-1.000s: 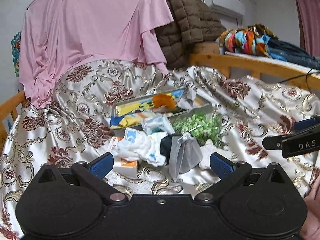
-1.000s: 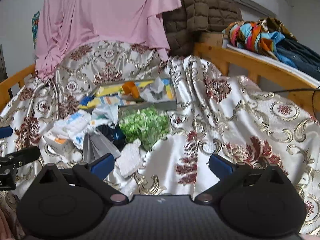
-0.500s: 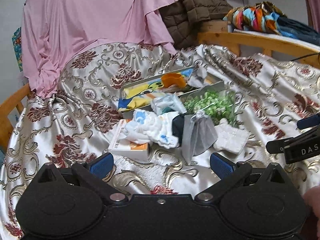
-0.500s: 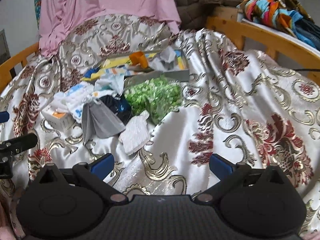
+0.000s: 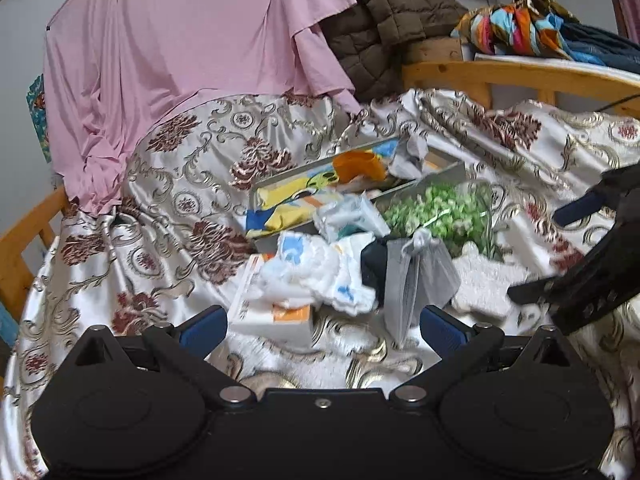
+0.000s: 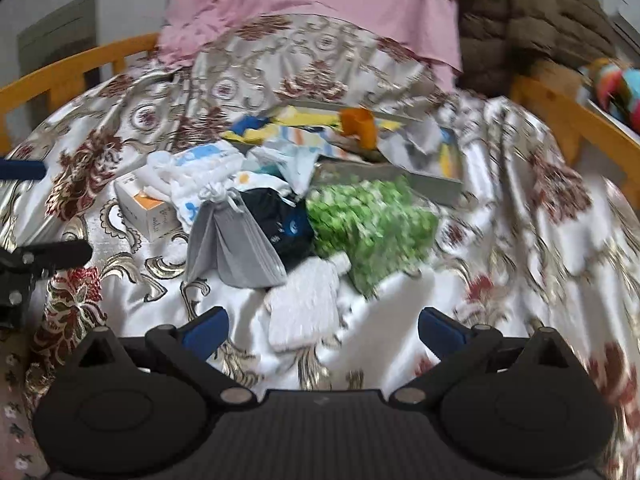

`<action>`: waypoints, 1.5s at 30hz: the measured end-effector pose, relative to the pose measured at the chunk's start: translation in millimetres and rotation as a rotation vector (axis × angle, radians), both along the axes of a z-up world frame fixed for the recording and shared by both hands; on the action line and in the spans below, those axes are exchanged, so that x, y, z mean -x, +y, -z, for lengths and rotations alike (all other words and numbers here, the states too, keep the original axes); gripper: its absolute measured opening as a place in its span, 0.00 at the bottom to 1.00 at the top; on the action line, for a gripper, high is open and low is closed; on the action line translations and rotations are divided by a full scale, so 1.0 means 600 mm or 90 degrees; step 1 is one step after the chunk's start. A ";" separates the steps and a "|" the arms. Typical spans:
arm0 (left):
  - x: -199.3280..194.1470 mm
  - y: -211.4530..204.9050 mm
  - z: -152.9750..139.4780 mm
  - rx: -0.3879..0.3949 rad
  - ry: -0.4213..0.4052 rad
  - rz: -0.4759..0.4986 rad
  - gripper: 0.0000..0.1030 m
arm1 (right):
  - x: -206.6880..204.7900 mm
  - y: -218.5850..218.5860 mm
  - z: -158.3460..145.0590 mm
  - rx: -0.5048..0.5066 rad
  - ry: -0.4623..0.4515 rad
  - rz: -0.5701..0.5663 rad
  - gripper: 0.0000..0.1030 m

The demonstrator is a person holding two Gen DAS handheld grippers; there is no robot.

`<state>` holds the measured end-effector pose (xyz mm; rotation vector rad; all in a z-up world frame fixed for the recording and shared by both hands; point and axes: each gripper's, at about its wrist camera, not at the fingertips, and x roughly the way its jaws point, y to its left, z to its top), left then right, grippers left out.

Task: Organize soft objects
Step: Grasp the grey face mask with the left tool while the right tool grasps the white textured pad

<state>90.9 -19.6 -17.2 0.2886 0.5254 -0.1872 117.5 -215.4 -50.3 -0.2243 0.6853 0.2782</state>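
Right wrist view: the right hand-held gripper (image 6: 322,330) is held open and empty just before the white towel (image 6: 306,308) in the pile on the bed (image 6: 520,220). The left hand-held gripper (image 5: 322,330) is likewise open. A single layer should be pinched at the near edge.

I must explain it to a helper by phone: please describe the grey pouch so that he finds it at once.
On the patterned bedspread, find the pile of small items in front of the open tray. The grey pouch lies at its near edge, between a white carton and a white fluffy pad. Only it is plain grey with a tied drawstring top.
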 end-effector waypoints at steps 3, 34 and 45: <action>-0.017 -0.008 0.000 0.032 -0.002 0.017 0.99 | -0.015 0.005 0.013 0.017 -0.002 -0.021 1.00; -0.149 -0.071 0.071 0.160 0.121 0.038 0.38 | -0.049 0.040 0.075 0.093 0.012 -0.100 0.55; -0.151 -0.063 0.077 0.172 0.123 0.028 0.10 | -0.045 0.038 0.072 0.085 0.008 -0.090 0.55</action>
